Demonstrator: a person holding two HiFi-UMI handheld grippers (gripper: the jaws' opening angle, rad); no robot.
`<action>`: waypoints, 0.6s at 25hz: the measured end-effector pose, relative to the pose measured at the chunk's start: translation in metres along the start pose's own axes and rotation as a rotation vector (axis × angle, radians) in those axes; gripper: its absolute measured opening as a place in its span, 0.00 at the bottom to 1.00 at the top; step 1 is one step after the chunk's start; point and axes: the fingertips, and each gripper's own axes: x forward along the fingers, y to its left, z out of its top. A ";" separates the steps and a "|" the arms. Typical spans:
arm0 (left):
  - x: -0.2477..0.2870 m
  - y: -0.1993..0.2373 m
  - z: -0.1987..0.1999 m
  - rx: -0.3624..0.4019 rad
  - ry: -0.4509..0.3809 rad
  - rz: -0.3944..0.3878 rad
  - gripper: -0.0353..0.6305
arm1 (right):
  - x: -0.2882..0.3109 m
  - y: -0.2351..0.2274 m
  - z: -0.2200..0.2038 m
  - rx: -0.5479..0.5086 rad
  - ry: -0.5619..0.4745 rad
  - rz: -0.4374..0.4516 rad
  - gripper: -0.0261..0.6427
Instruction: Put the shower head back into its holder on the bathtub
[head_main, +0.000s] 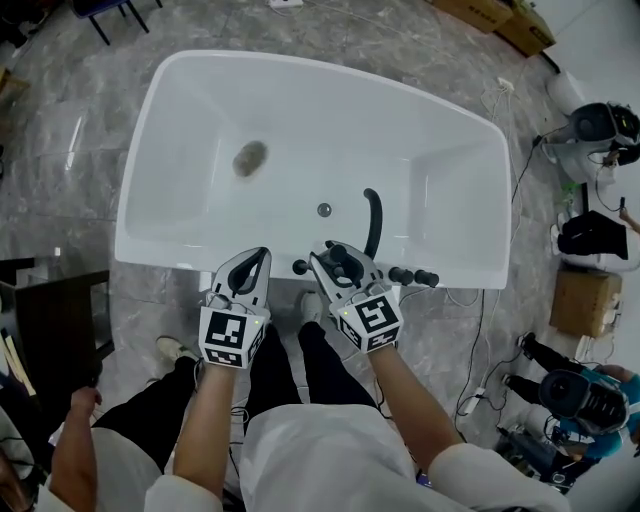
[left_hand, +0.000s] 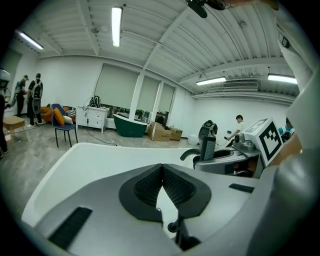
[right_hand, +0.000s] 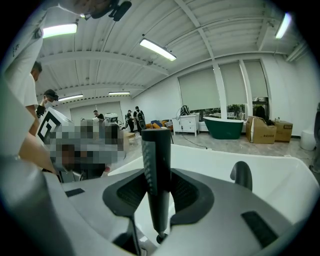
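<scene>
A white bathtub (head_main: 420, 160) is filling the middle of the floor, with the person standing at its near rim. The left gripper (left_hand: 161, 169) is hovering over that rim, its jaws closed tip to tip on nothing. The right gripper (right_hand: 156, 175) is gripping the black shower head (right_hand: 156, 150) upright between its jaws, just above the rim. The curved black spout (head_main: 373, 220) is rising just beyond it, and small black knobs (head_main: 414, 276) are sitting on the rim beside it.
</scene>
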 end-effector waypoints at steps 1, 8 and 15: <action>0.002 0.000 -0.002 -0.002 0.005 0.000 0.07 | 0.001 -0.001 -0.003 0.003 0.005 0.000 0.25; 0.005 0.001 -0.020 -0.019 0.022 -0.006 0.07 | 0.015 0.007 -0.027 0.007 0.035 0.004 0.25; 0.012 -0.004 -0.034 -0.025 0.038 -0.026 0.07 | 0.017 0.004 -0.052 0.030 0.060 -0.035 0.25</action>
